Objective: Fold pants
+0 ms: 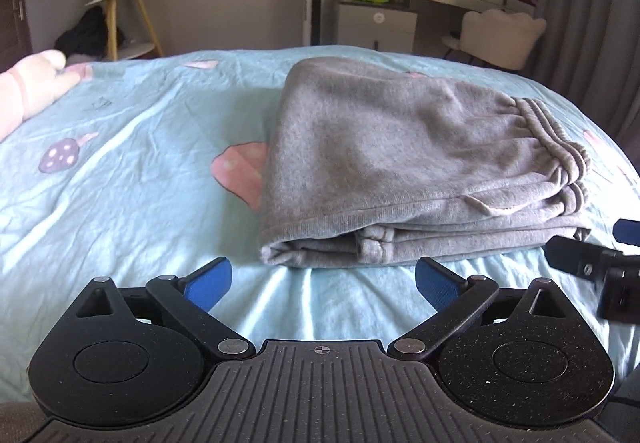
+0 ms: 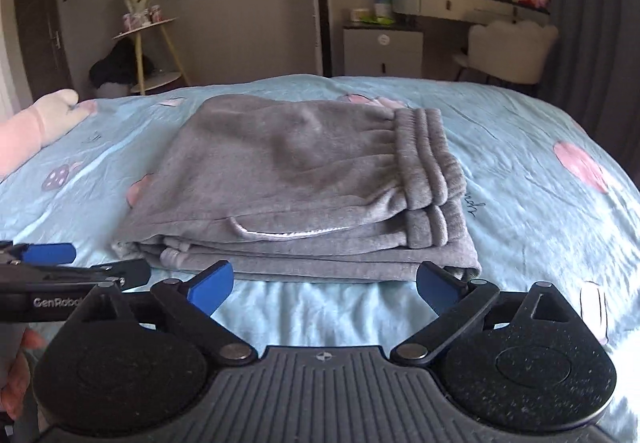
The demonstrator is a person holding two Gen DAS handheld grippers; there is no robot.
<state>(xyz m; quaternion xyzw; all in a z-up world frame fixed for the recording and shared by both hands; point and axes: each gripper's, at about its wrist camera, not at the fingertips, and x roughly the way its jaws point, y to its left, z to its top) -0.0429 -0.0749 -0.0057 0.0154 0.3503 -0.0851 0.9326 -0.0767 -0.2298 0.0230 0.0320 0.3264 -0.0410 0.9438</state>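
The grey sweatpants (image 2: pixel 296 183) lie in a compact folded stack on the bed (image 2: pixel 540 211), waistband on top, so the folding looks finished. The left gripper (image 1: pixel 322 283) and right gripper (image 2: pixel 324 283) hang just short of its near edge, jaws spread wide and empty.

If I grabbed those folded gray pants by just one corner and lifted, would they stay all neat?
Probably not. The gray pants look like soft fleece stacked in loose layers, so they would likely flop and unfold. They seem fairly light, and nothing pins them to the blue bedsheet. Pushed, the top layers would probably slide and bunch up.
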